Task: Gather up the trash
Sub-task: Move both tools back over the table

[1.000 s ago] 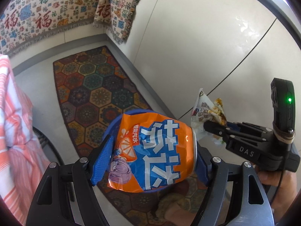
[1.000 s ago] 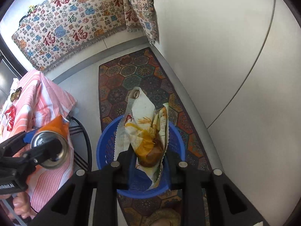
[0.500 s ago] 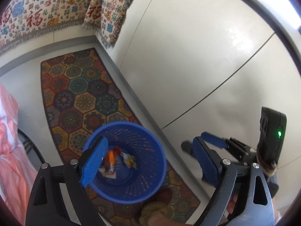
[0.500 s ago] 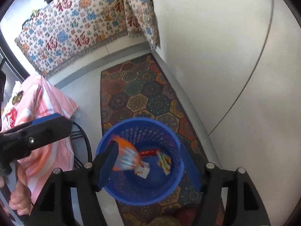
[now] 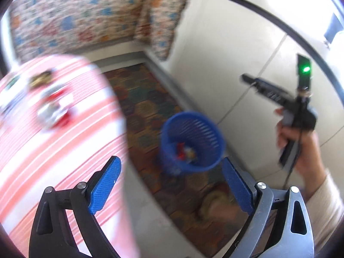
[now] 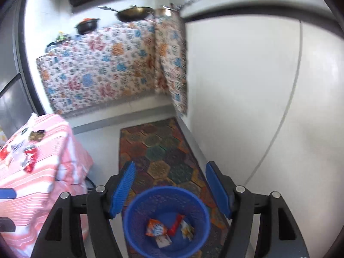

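Trash (image 6: 29, 158) — several wrappers still lie on the pink-striped worktop (image 6: 43, 172), up and to the left of both tongs; more pieces, an orange packet (image 6: 155, 230) among them, already sit at the bottom of the blue basket (image 6: 131, 219) on the patterned rug (image 6: 159, 150)

Left tongs (image 5: 169, 183): spread wide, jaws have just been opening, nothing between them. I see the worktop edge under the left finger

Right tongs (image 6: 168, 187): spread, jaws have just been opening, nothing between them, hanging over the basket rim

My read: both loads are dropped and the next step is another pickup. The relation that matters — the wrappers lie left of the basket, on the left hand's side, so the left tongs look nearer. Left view too blurred to give any wrapper's long axis; in the right view the red one (image 6: 30, 163) seems to run away from the tongs
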`<state>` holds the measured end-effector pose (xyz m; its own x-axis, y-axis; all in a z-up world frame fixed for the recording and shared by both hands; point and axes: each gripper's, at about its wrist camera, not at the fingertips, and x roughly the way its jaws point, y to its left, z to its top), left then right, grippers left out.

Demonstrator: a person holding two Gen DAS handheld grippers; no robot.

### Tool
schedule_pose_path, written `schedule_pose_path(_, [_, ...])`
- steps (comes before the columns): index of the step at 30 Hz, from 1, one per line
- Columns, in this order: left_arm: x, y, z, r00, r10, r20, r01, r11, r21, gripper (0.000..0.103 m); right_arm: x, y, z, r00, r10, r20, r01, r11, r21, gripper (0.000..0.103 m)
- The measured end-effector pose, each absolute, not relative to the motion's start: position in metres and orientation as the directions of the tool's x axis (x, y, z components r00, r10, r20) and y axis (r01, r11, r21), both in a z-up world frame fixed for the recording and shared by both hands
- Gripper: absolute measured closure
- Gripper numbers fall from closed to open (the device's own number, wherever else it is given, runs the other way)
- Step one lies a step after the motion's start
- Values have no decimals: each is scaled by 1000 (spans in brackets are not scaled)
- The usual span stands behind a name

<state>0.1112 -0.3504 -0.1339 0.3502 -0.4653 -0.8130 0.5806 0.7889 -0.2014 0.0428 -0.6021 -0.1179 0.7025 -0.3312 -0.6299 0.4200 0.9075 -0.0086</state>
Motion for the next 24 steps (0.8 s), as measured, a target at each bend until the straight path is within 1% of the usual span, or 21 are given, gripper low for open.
schedule_pose_path(3, [116, -284, -145, 414, -367, -833, 480, 866, -143, 8, 52, -560, -119, 727, -304, -616, 355, 934, -42, 33])
schedule_pose_path(5, [122, -245, -153, 459, -316, -830, 422, 900, -109, 8, 60, -522, -123, 728, -274, -629, 299, 952, -69, 33])
schedule_pose_path(7, [131, -205, -163, 502, -235, -832, 347, 936, -56, 8, 66, -477, -125, 731, -226, -644, 228, 970, -82, 33])
schedule_pose_path(12, [156, -130, -181, 540, -110, -835, 217, 976, 11, 8, 77, -349, -140, 707, 4, -707, -7, 1000, -2, 33])
schedule_pose_path(15, [170, -101, -190, 549, -48, -835, 168, 984, 54, 8, 95, -286, -154, 644, 83, -760, -83, 996, 38, 33])
schedule_pose_path(16, [175, -93, -192, 551, -46, -833, 158, 986, 50, 5, 104, -269, -159, 629, 87, -773, -91, 995, 38, 33])
schedule_pose_path(18, [180, -81, -191, 565, -35, -824, 135, 990, 50, 4, 122, -243, -172, 595, 56, -802, -89, 996, 4, 33])
schedule_pose_path(19, [181, -80, -189, 567, -33, -823, 130, 990, 50, 2, 131, -232, -178, 574, 40, -818, -83, 997, -10, 33])
schedule_pose_path(21, [187, -76, -190, 575, -40, -817, 136, 990, 47, 0, 146, -215, -189, 547, 38, -837, -74, 997, -3, 33])
schedule_pose_path(22, [188, -71, -192, 584, -44, -810, 139, 989, 47, 0, 153, -210, -193, 534, 40, -844, -68, 998, 4, 31])
schedule_pose_path(24, [191, -64, -193, 591, -47, -805, 134, 990, 40, 0, 157, -200, -198, 550, 9, -835, -54, 998, -25, 26])
